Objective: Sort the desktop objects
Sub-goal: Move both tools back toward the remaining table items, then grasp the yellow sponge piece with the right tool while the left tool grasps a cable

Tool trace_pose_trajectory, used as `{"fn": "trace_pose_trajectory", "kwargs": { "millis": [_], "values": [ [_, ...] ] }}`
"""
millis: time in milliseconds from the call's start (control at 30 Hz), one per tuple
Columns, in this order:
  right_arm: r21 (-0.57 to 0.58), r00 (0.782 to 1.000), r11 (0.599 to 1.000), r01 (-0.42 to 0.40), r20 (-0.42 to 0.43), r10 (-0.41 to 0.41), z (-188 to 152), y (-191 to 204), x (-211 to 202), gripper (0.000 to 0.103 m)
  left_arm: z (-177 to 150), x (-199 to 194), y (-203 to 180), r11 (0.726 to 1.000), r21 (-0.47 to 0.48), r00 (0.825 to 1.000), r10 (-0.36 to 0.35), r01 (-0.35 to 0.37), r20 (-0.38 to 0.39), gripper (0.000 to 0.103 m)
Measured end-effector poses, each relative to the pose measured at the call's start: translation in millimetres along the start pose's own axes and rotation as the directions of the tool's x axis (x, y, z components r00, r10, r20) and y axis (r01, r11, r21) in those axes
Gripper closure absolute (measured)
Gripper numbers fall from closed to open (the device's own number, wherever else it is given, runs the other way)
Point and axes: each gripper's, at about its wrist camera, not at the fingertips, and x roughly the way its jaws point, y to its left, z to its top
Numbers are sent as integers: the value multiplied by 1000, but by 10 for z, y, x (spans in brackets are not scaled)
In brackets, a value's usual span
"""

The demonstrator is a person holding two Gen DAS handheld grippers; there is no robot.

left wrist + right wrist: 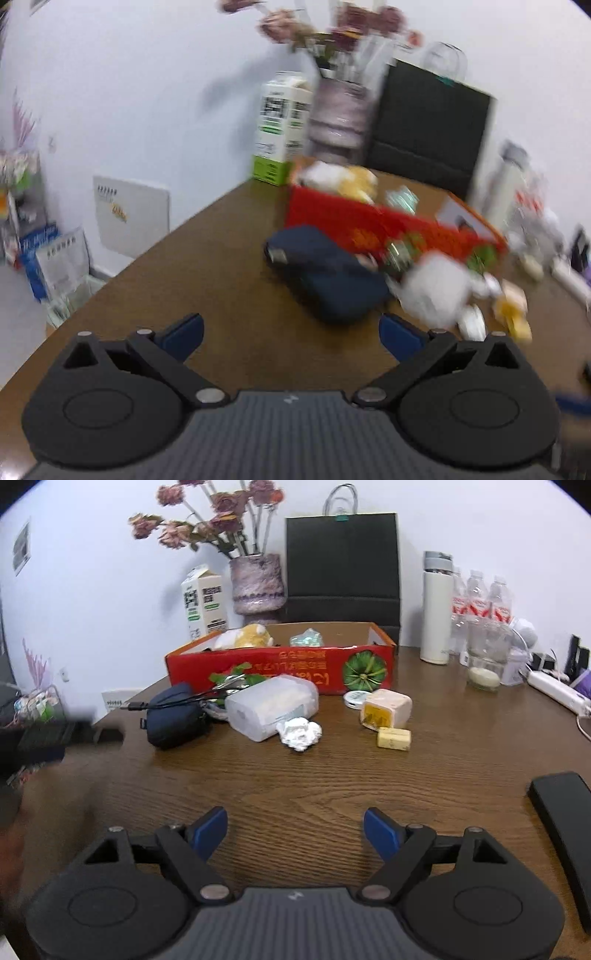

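Nearest the right wrist camera, the right gripper (295, 830) hangs over the bare wooden table (295, 786), its blue-padded jaws spread wide with nothing between them. A flat black slab (565, 830) lies on the table off to its right.

The landmark is the red cardboard box (280, 668), set mid-table. In front of the box sits the clutter to be sorted: a crumpled white paper ball (300, 733) nearest the camera, a translucent white plastic container (271, 705) just behind it and close to the box's front wall, and a dark blue pouch (175, 716) at the box's front left corner with a black cable (177, 700) trailing over it. Toward the front right of the box lie a small yellow block (393, 738), a pale cube with a yellow face (386, 709) and a round white tin (355, 699) near the box wall.

Inside the box rest a yellow and white plush toy (245, 637) and a small greenish packet (306, 638).

Behind the box stand a milk carton (204, 600), a vase of dried roses (258, 585) and a black paper bag (342, 566); to the box's right, a white flask (437, 609) and water bottles (480, 602).

The left gripper (291, 336) (its view is badly motion-blurred) is likewise spread and empty, with the dark pouch (325, 277) ahead of it, before the box (369, 225).
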Motion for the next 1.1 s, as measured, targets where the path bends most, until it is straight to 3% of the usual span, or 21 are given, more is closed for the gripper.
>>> {"fn": "trace_pose_trajectory", "kwargs": {
  "millis": [133, 233, 267, 300, 367, 433, 467, 500, 567, 600, 700, 767, 800, 967, 1100],
  "values": [
    [-50, 999, 999, 17, 31, -16, 82, 38, -5, 22, 315, 312, 149, 989, -137, 998, -58, 52, -41, 0],
    [-62, 998, 997, 45, 57, -42, 207, -51, 56, 22, 425, 524, 165, 983, -172, 997, -64, 57, -36, 6],
    [-52, 997, 997, 56, 56, -53, 256, -101, 109, 22, 442, 583, 172, 984, -172, 998, -51, 44, -41, 15],
    [-35, 997, 998, 57, 55, -55, 297, -162, 164, 22, 451, 647, 178, 984, -173, 998, -43, 34, -49, 29],
    [17, 997, 999, 51, 58, -52, 376, -311, 300, 24, 430, 750, 213, 977, -210, 994, -51, 30, -97, 42],
    [50, 995, 995, 90, 29, -92, 456, -426, 437, 25, 387, 803, 266, 961, -271, 987, -98, 61, -125, 43],
    [64, 992, 991, 118, 27, -120, 492, -482, 503, 25, 369, 801, 281, 954, -288, 986, -115, 76, -119, 51],
    [81, 988, 986, 148, 24, -150, 527, -543, 579, 25, 363, 787, 287, 950, -299, 985, -133, 94, -111, 66],
    [117, 980, 973, 201, -10, -201, 583, -642, 737, 28, 370, 712, 310, 943, -317, 987, -137, 104, -81, 78],
    [131, 975, 966, 224, -23, -223, 601, -678, 808, 36, 383, 668, 313, 943, -314, 989, -136, 112, -55, 83],
    [129, 973, 965, 227, -60, -221, 612, -698, 969, 56, 412, 566, 336, 934, -322, 987, -158, 156, 20, 90],
    [95, 969, 964, 247, -52, -243, 583, -639, 1002, 62, 438, 505, 335, 933, -312, 984, -174, 178, 41, 92],
    [84, 969, 966, 246, -46, -243, 571, -608, 992, 72, 451, 459, 320, 934, -304, 982, -180, 186, 50, 93],
    [85, 979, 976, 201, -46, -198, 497, -540, 864, 74, 514, 96, 252, 933, -254, 964, -230, 257, 132, 95],
    [89, 987, 983, 162, -32, -160, 380, -433, 622, 74, 519, -250, 188, 946, -194, 953, -218, 260, 212, 95]
  ]
}}
